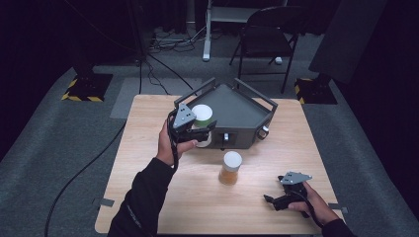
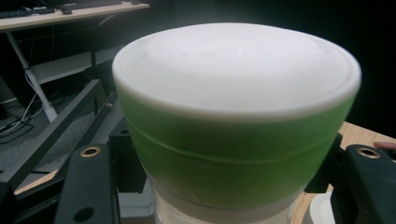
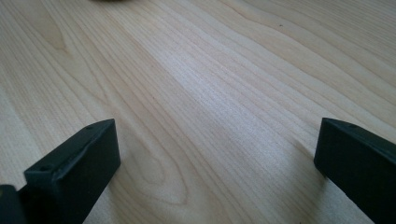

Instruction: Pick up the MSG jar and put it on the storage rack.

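High view: left tool (image 1: 200, 133) clamped on upright green jar (image 1: 202, 116), lid up; right tool (image 1: 272, 199) jaws apart.

light: bright on table (image 1: 197, 197), surroundings dark | lid (image 2: 233, 65) glare, soft focus | shadows: faint

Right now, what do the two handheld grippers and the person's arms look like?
Both are black two-jaw tools. The left gripper and right gripper each carry a grey three-cornered plate on top and trail a black cable. Jaws are blocky, the left's with brass-ringed holes. The left arm wears a dark sleeve.
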`<action>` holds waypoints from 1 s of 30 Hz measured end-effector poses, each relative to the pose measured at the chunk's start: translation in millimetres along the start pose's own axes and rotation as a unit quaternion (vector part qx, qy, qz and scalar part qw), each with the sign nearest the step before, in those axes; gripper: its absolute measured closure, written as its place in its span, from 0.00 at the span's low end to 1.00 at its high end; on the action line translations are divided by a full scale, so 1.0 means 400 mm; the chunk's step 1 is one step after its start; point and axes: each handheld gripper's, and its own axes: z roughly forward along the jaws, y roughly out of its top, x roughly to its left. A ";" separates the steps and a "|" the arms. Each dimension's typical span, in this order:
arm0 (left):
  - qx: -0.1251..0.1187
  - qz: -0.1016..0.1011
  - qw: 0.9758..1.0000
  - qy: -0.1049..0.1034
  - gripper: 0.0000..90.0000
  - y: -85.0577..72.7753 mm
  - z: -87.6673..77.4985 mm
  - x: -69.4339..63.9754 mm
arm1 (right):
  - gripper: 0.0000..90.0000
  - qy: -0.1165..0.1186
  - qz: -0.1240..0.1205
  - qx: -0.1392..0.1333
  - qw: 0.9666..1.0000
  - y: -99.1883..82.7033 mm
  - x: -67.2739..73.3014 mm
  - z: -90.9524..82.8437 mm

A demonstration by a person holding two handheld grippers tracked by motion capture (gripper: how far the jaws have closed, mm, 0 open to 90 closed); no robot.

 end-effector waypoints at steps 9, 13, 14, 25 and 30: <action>-0.009 -0.008 1.000 0.010 0.38 0.017 0.034 0.003 | 0.00 0.000 0.000 0.000 1.000 0.000 0.000 0.000; -0.008 -0.006 1.000 0.008 0.38 0.031 0.052 0.016 | 0.00 0.000 0.000 0.000 1.000 0.000 0.000 0.000; -0.008 -0.008 1.000 0.010 0.38 0.034 0.056 0.017 | 0.00 0.000 0.000 0.000 1.000 0.000 0.000 0.000; -0.004 -0.006 1.000 0.014 0.38 0.072 0.113 0.042 | 0.00 0.000 0.000 0.000 1.000 0.000 0.000 0.000; -0.004 -0.010 1.000 0.019 0.38 0.082 0.141 0.048 | 0.00 0.000 0.000 0.000 1.000 0.000 0.000 0.000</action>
